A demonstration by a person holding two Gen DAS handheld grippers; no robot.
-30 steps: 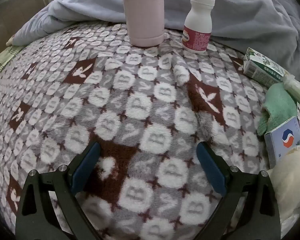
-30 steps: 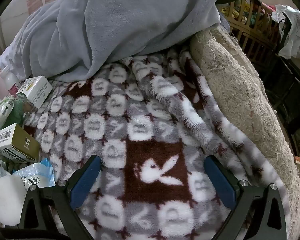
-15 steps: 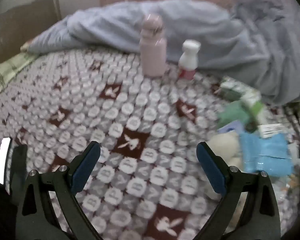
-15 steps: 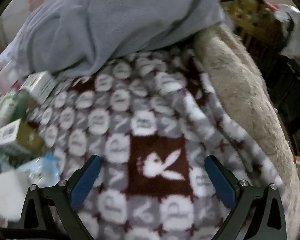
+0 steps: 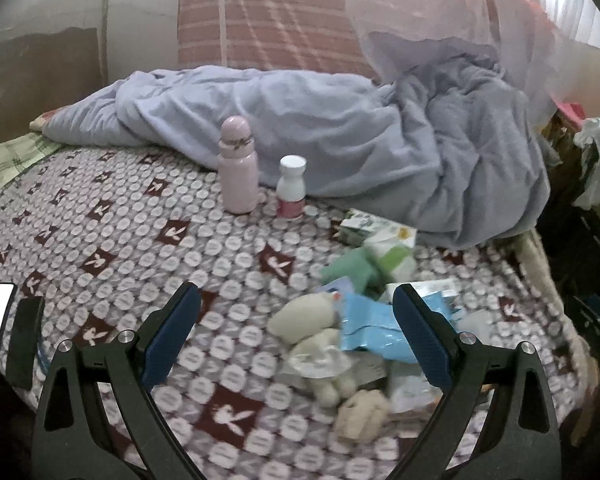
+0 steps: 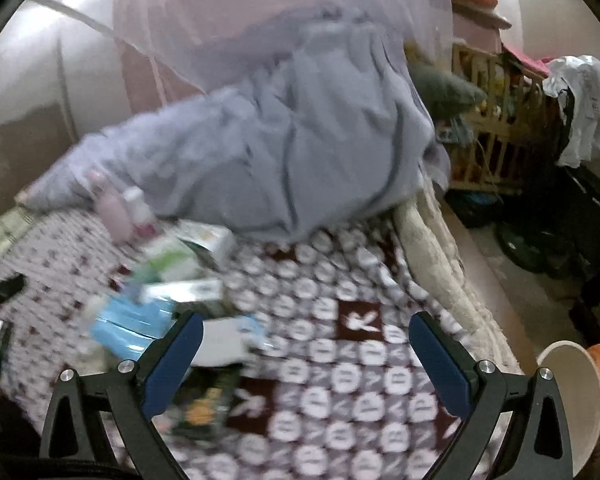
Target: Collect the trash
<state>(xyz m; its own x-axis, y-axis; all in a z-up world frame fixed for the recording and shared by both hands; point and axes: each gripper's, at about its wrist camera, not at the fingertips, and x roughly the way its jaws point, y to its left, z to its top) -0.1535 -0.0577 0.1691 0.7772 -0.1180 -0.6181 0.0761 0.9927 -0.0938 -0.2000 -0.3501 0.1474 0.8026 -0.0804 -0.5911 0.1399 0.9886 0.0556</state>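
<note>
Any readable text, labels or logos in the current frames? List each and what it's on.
"P": repeated in the white circles on the patterned blanket.
White bottle: pink label, blurred, unreadable.
Boxes and blue packet: print blurred, unreadable.

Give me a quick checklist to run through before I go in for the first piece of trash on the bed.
1. Left gripper open and empty: ok, fingers spread wide with nothing between them.
2. Right gripper open and empty: ok, same.
3. Trash pile in reach of view: ok, the blue packet and crumpled tissues lie just ahead of the left gripper.
4. Keepers apart from the pile: ok, the pink bottle and white pill bottle stand upright further back.
5. Somewhere to drop trash: cannot tell, a white bin rim shows at the right view's edge, contents hidden.
6. Sharp view of the target: not ok, the right view is motion-blurred.
</note>
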